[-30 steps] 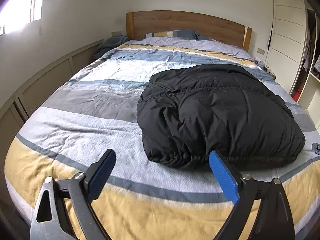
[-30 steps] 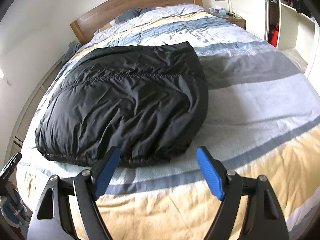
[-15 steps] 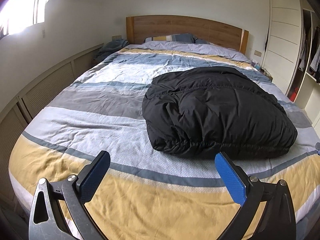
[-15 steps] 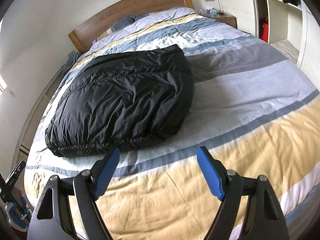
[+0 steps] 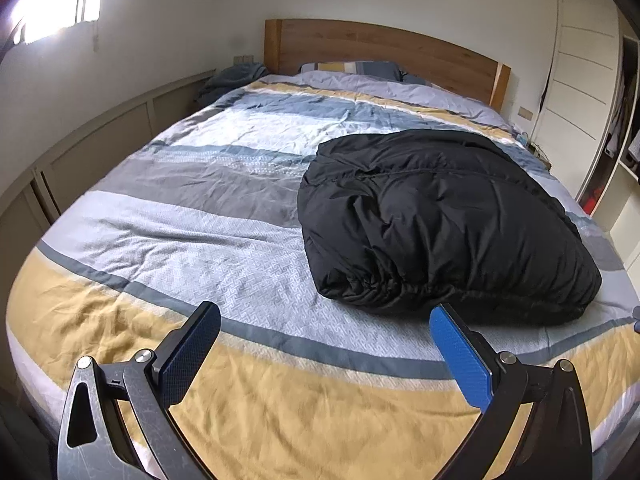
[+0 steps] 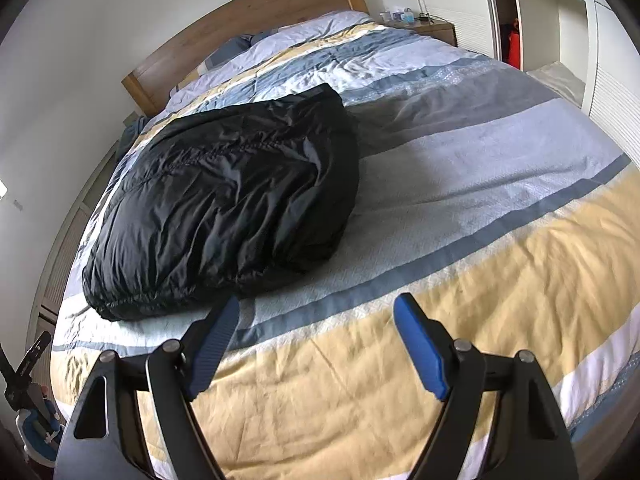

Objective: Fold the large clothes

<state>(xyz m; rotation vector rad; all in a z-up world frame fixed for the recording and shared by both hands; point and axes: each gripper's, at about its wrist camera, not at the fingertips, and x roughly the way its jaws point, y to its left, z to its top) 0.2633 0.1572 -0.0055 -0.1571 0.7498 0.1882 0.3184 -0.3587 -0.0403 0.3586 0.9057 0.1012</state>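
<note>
A black puffy jacket (image 5: 436, 220) lies folded into a thick bundle on the striped bed cover (image 5: 192, 208). In the left wrist view my left gripper (image 5: 325, 312) hangs wide open over the yellow band near the foot of the bed, short of the jacket's near edge, nothing between its blue pads. The right wrist view has the same jacket (image 6: 228, 204) at the left. There my right gripper (image 6: 316, 306) is open and empty above the cover, its left finger just in front of the bundle's near edge.
A wooden headboard (image 5: 384, 48) and pillows (image 5: 352, 69) close the far end of the bed. A panelled wall (image 5: 80, 152) runs along the left side. A wardrobe with open shelves (image 6: 540, 12) and a bedside table (image 6: 432, 28) stand to the right.
Both grippers have drawn back from the jacket toward the foot of the bed, so the bundle looks smaller and farther. The left jaws opened slightly wider. The jacket itself has not moved.
</note>
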